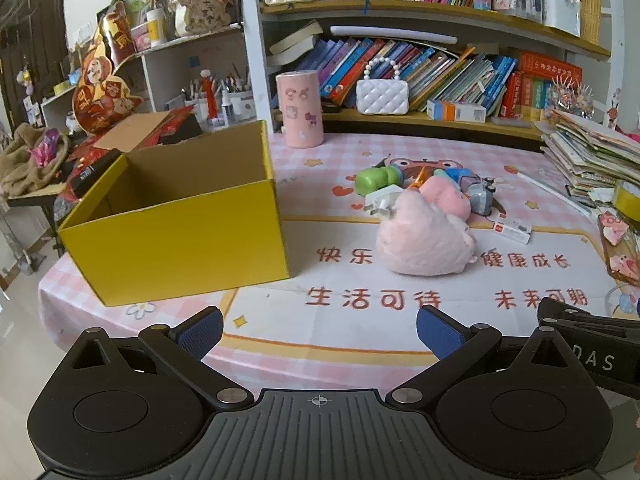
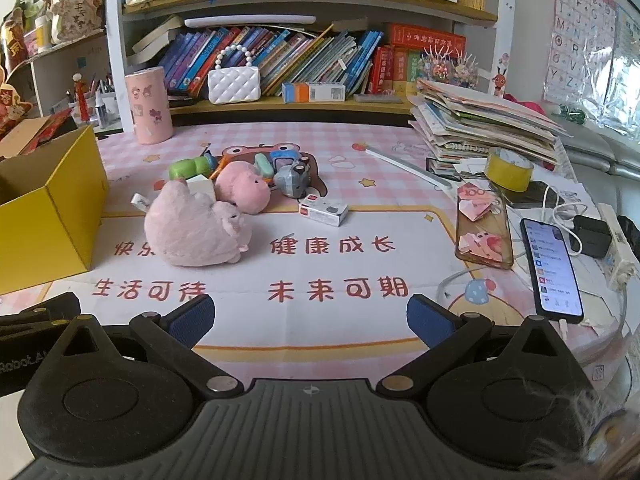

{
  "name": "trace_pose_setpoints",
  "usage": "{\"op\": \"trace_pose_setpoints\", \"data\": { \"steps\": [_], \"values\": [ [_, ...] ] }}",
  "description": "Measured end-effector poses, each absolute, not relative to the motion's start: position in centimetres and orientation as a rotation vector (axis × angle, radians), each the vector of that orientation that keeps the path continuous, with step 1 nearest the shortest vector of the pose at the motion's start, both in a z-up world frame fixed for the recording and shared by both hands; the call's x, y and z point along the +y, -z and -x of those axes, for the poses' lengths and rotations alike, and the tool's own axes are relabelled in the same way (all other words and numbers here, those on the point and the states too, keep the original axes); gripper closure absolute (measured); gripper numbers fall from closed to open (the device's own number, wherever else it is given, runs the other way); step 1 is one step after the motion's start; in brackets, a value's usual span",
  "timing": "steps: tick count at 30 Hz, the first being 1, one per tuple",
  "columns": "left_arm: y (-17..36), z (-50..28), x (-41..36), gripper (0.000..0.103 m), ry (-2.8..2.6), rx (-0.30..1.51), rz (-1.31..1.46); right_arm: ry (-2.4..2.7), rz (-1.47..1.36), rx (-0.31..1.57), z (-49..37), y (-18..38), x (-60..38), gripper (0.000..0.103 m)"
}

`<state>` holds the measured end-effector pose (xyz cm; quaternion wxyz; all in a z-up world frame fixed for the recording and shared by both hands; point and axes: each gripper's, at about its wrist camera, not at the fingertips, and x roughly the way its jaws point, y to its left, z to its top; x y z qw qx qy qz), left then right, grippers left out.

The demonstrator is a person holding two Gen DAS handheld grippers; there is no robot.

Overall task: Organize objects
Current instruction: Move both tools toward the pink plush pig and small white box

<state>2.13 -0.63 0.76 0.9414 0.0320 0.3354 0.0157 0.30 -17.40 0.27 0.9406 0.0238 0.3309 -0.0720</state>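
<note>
Holding both tools released and empty over the near table, I pick the big pink plush, nearest the yellow box. Its long axis runs left-right, snout right. I span the right hand-held gripper across its narrower width; left hand-held gripper waits.

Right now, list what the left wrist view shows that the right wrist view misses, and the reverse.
Left wrist only: the yellow box's bare interior and the brown cloth heap beyond it. Right wrist only: the lit phone, yellow tape roll and alphabet poster. Both: the pink plush, the toy pile, and each view's own open gripper, left, right.
</note>
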Motion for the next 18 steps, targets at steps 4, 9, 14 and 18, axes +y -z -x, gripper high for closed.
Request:
{"op": "trace_pose_setpoints", "data": {
  "steps": [4,9,14,18],
  "values": [
    [-0.4,-3.1,-1.3,0.0,-0.023,0.702,-0.027,0.141,-0.048,0.69,-1.6,0.1,-18.4,0.0],
    [0.0,-4.4,-2.6,0.0,-0.038,0.722,-0.014,0.123,-0.04,0.705,-3.3,0.6,-19.7,0.0],
    [0.4,-5.9,-3.9,0.0,-0.052,0.739,-0.003,0.104,-0.037,0.72,-5.4,1.0,-21.0,0.0],
    [0.7,-7.2,-5.0,0.0,-0.067,0.765,-0.003,0.083,-0.049,0.728,-7.0,1.4,-22.1,0.0]
  ]
}}
